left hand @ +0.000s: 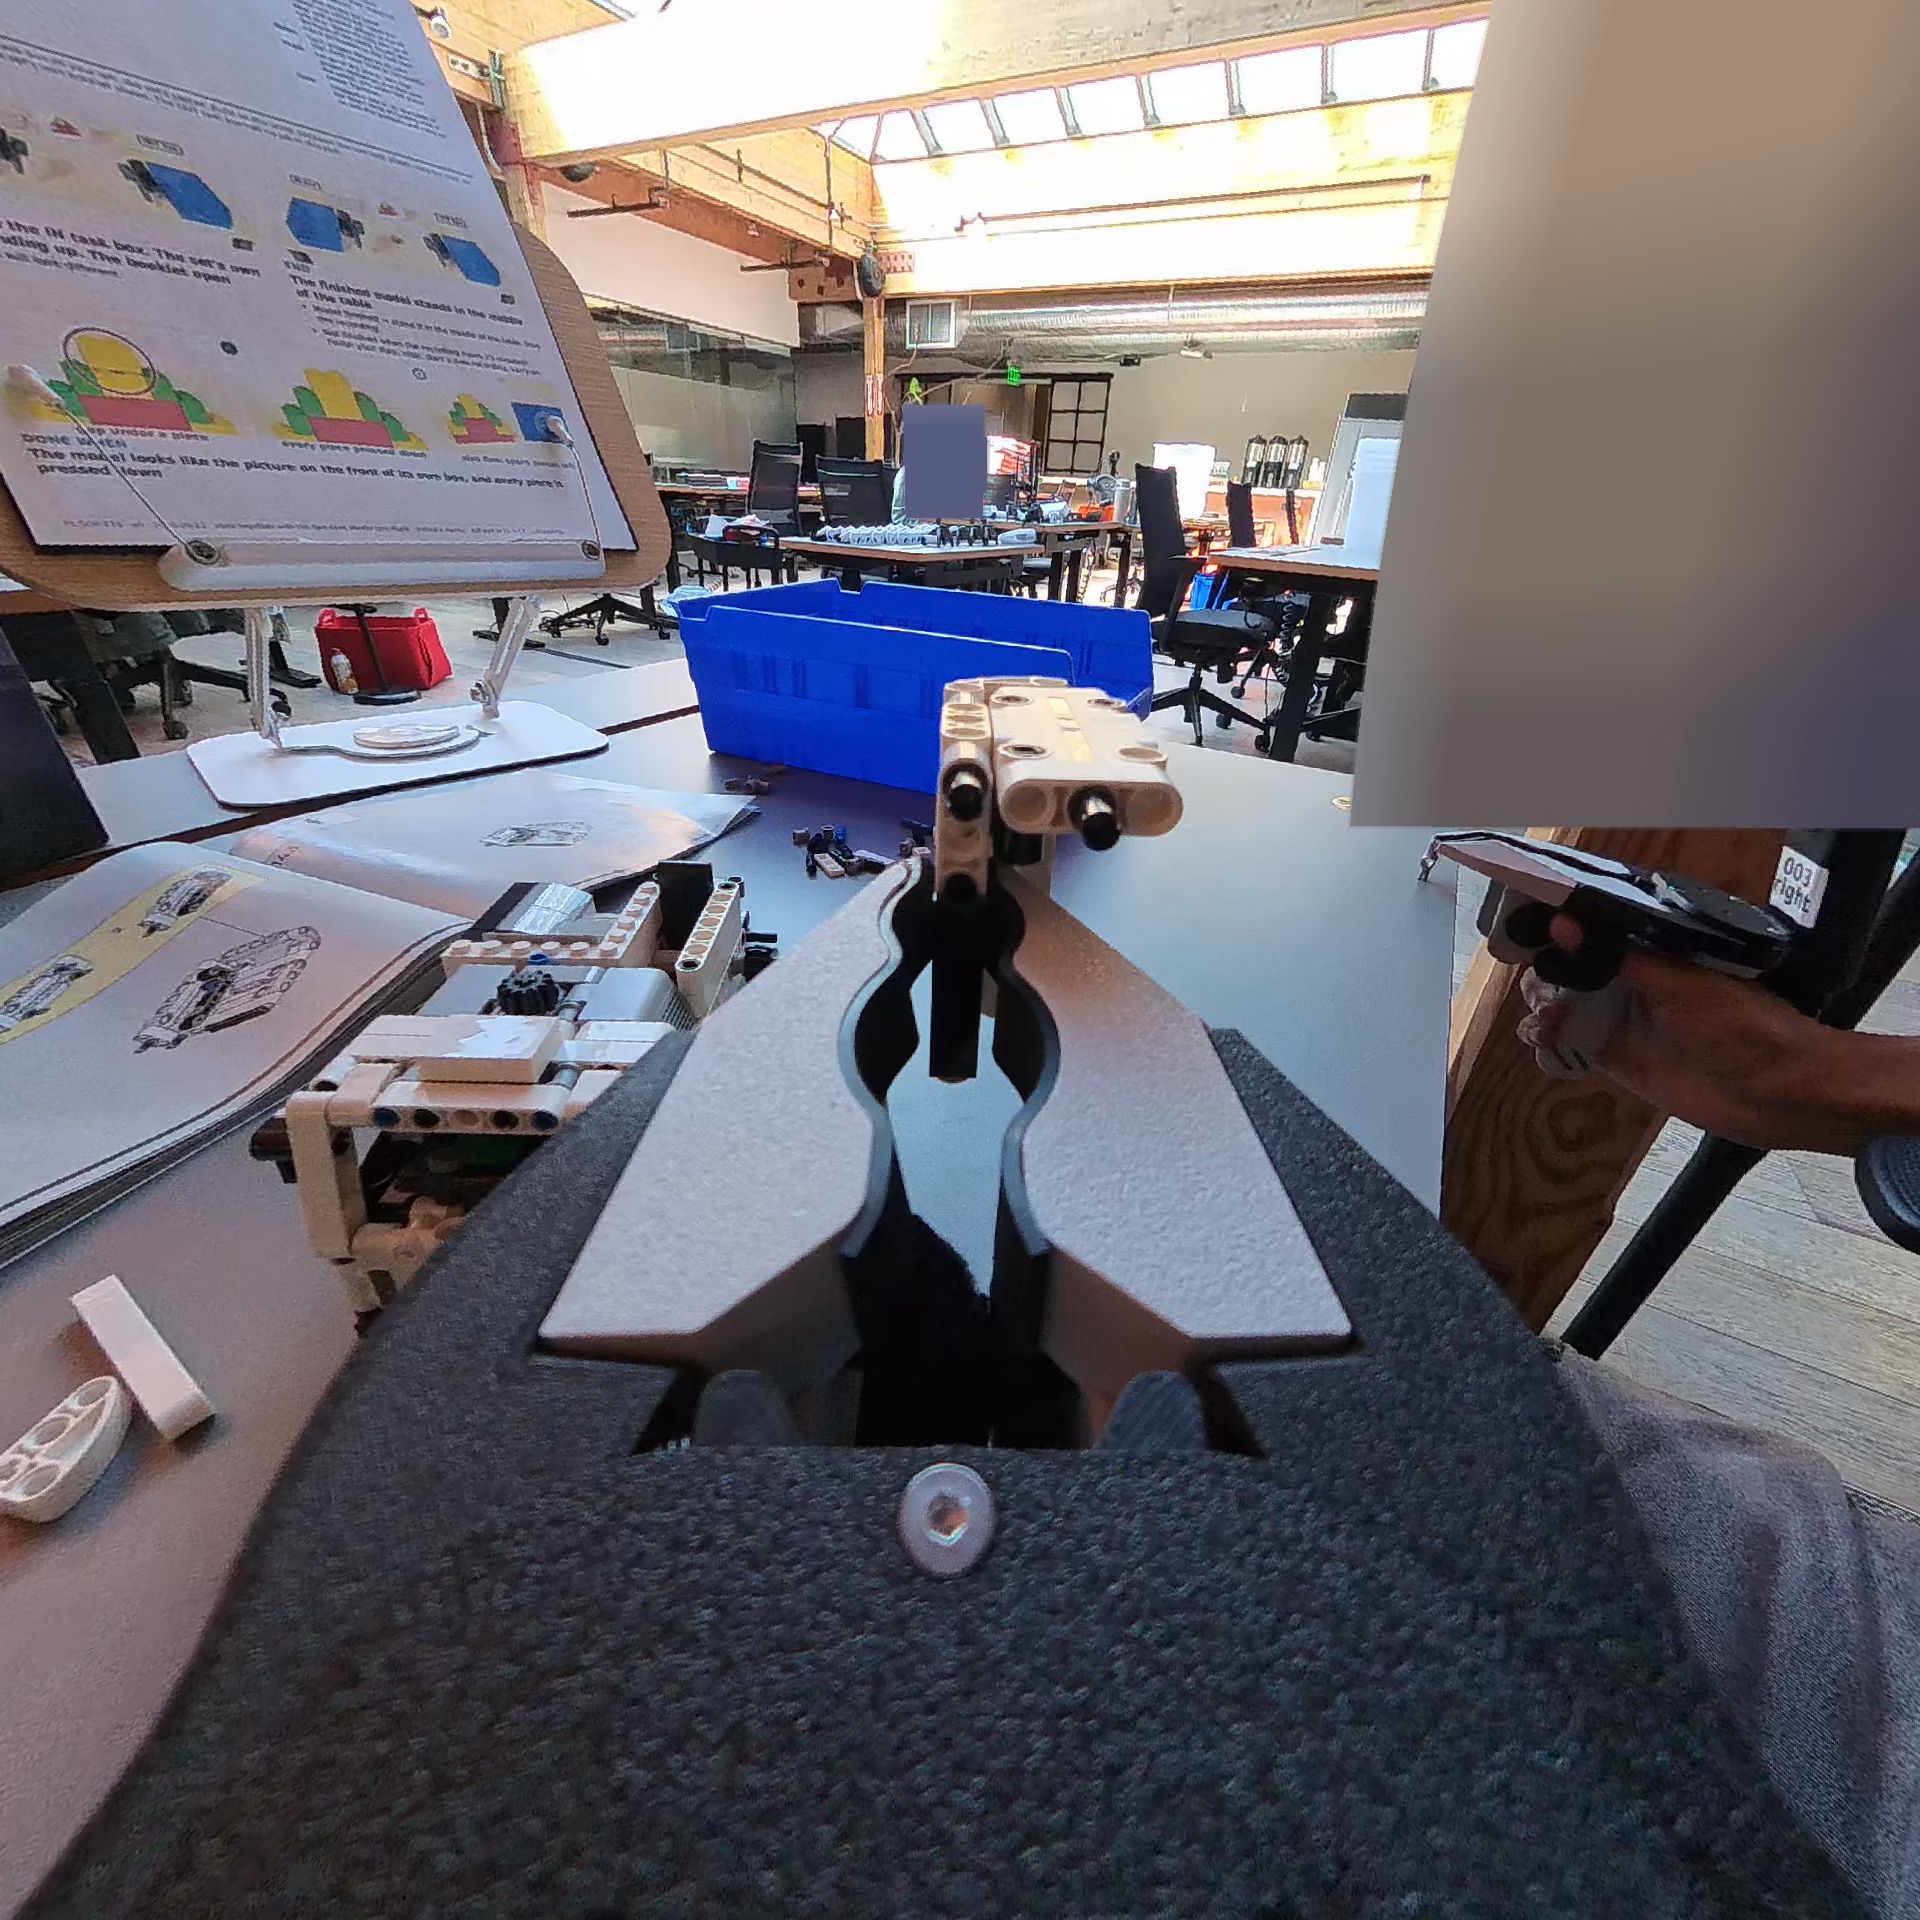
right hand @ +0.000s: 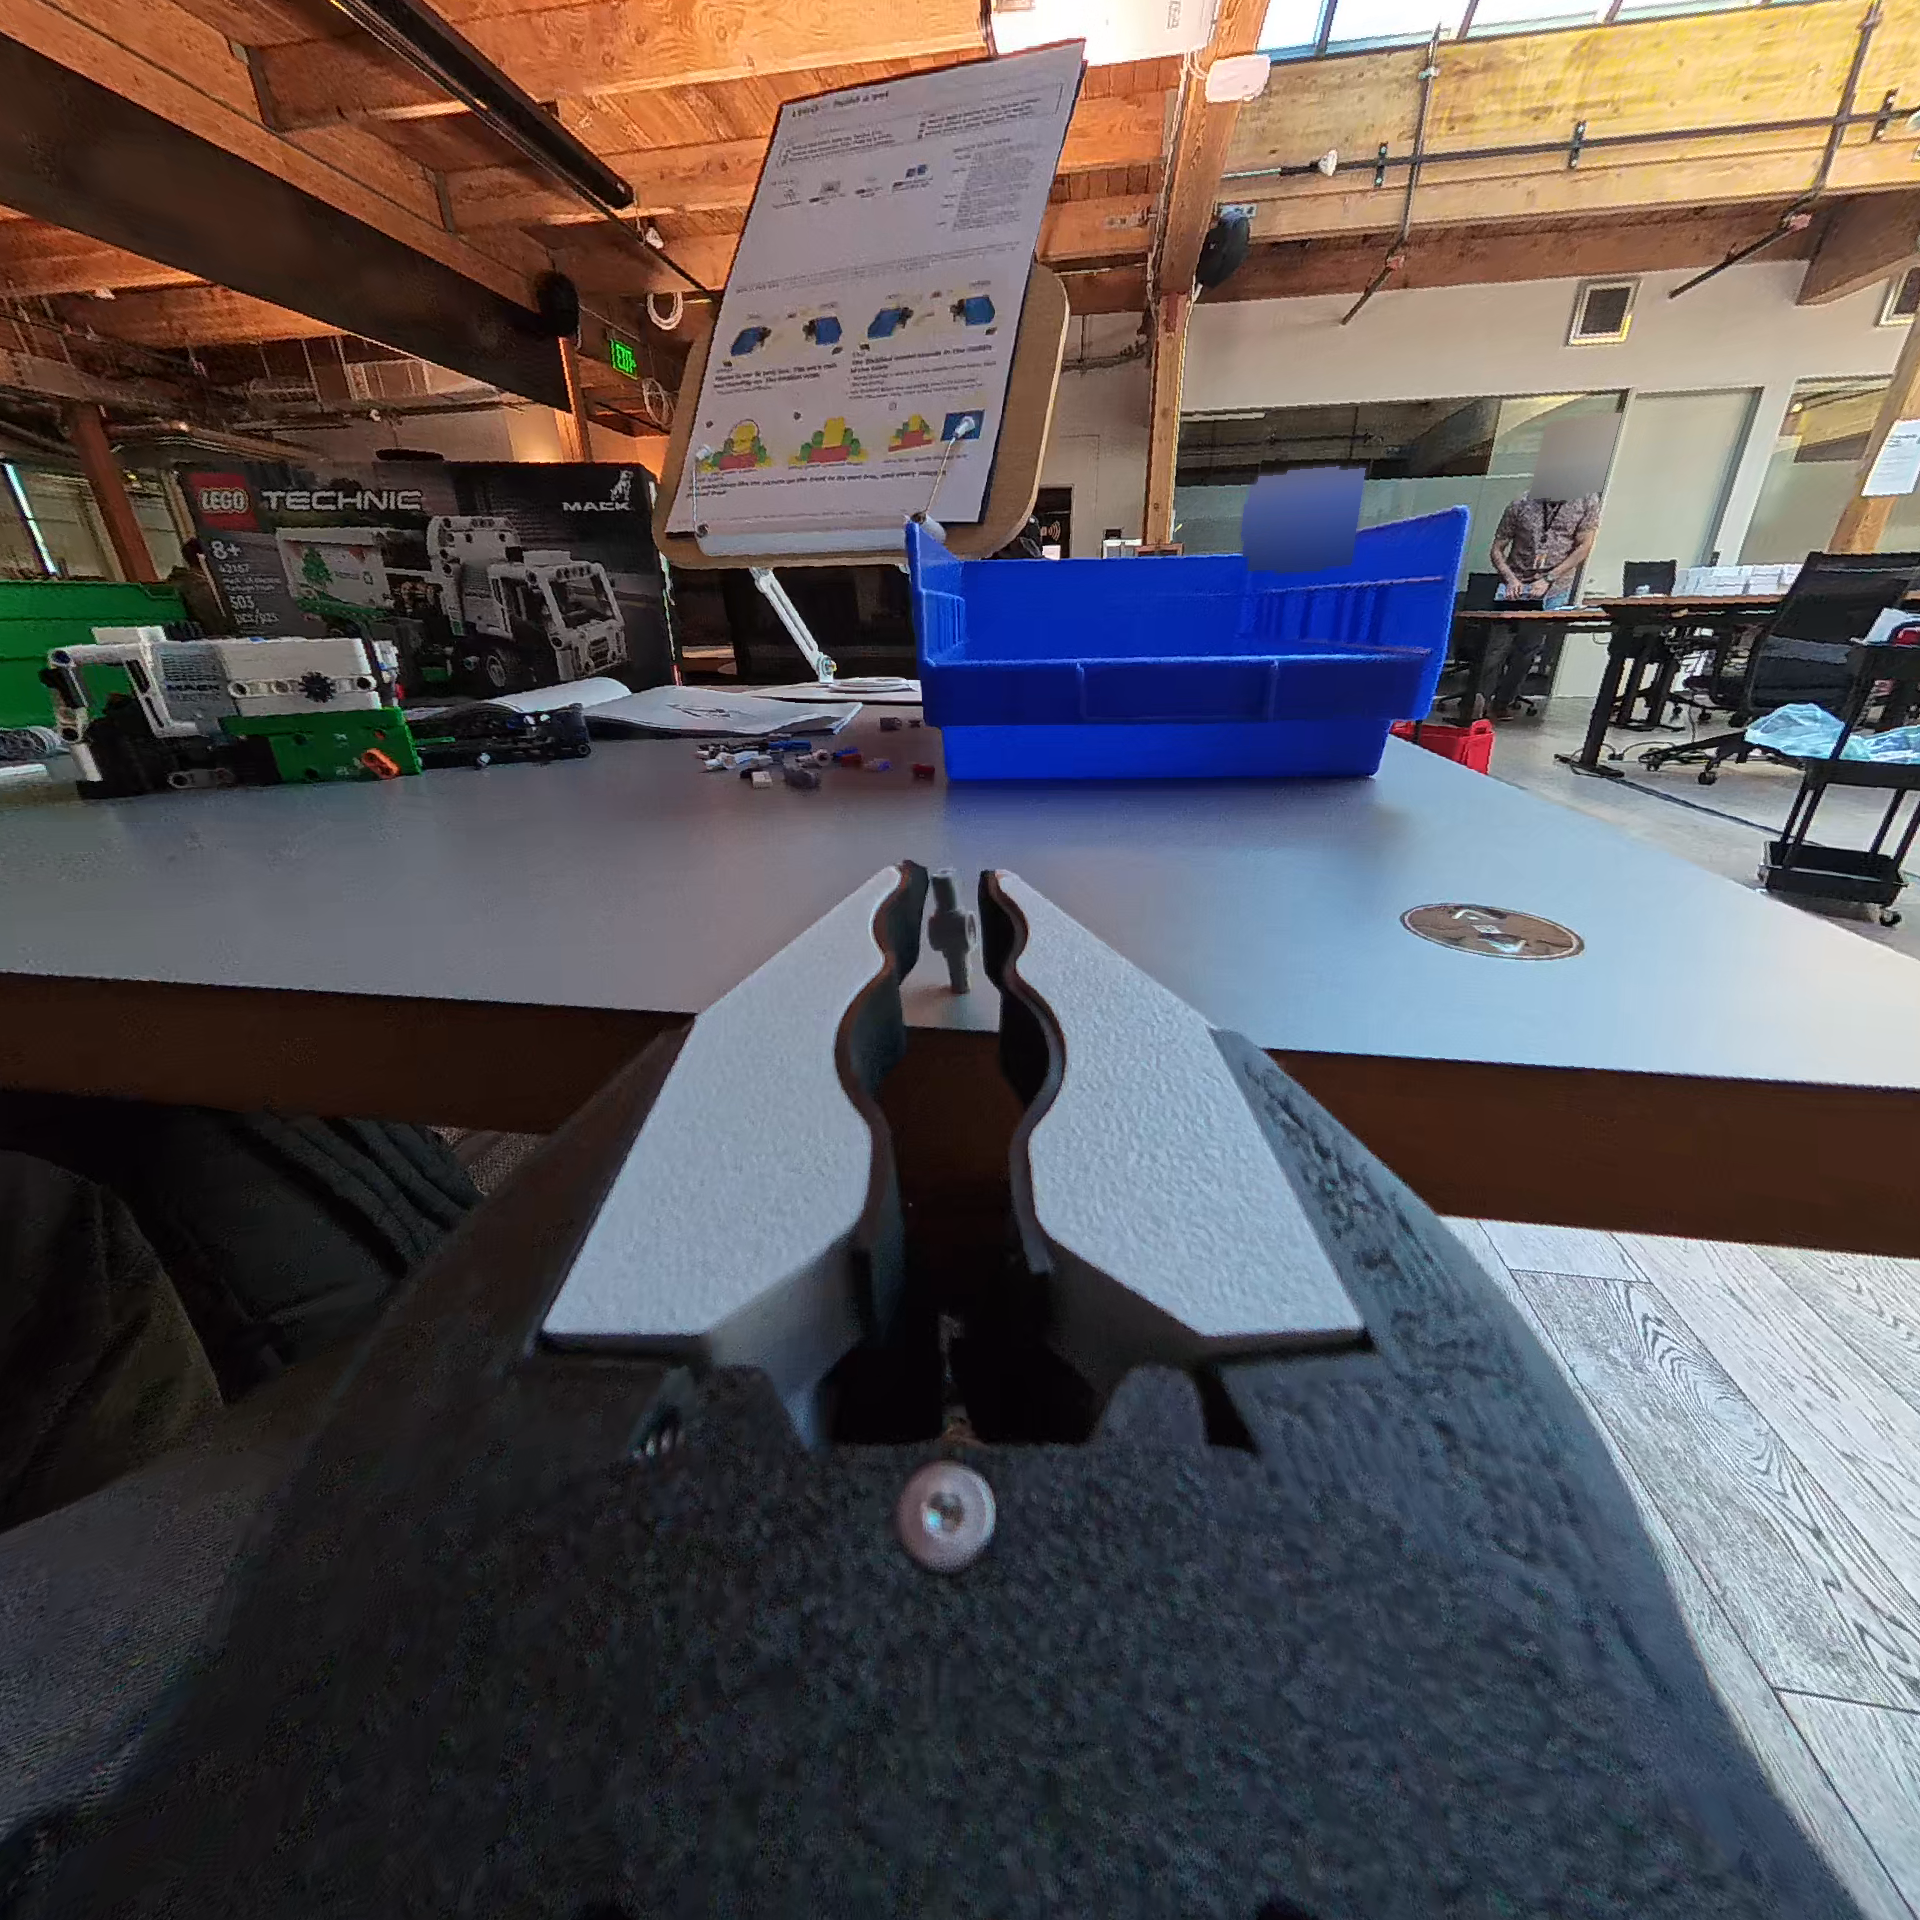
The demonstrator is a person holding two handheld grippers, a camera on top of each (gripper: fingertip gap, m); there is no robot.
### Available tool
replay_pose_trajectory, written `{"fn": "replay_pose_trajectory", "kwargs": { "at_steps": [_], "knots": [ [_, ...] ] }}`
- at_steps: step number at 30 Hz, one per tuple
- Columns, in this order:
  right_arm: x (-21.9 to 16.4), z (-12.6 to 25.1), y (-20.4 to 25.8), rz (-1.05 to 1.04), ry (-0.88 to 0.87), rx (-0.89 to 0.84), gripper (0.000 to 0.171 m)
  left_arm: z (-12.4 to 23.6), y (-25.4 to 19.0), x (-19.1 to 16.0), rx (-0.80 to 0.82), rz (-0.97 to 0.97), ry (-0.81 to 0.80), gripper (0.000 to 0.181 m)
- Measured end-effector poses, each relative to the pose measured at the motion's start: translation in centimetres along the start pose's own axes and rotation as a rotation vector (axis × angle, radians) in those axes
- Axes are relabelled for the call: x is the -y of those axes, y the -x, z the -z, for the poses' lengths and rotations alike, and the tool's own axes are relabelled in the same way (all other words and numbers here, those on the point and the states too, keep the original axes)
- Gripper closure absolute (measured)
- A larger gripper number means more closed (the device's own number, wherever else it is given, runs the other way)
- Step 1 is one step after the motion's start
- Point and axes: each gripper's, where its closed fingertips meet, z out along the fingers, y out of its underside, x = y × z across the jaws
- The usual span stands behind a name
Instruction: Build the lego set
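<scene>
My left gripper is shut on a small sub-assembly: white beams with black pins on a black axle, held upright above the grey table. The half-built white truck model stands just left of it; in the right wrist view it shows at far left with a green base. My right gripper is shut on a small grey pin, held at the table's near edge. The right gripper also shows at the right edge of the left wrist view, held by a hand.
A blue bin stands at the back. Loose small parts lie before it. An open instruction booklet, a sheet on a stand, the set box and two loose white pieces are at left. Tip to tip, the grippers are about 40 centimetres apart.
</scene>
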Motion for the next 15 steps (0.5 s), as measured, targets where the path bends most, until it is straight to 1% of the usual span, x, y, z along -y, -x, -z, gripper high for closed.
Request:
{"fn": "replay_pose_trajectory", "kwargs": {
  "at_steps": [12,15],
  "knots": [
    [0.14,0.00,-0.01,-0.004,-0.002,-0.003,0.159,0.00,-0.01,-0.01,-0.001,-0.002,0.000,0.175],
    [0.67,0.17,-0.60,0.011,-0.010,-0.029,0.152,0.00,-0.01,0.00,0.000,-0.002,-0.001,0.175]
  ]
}}
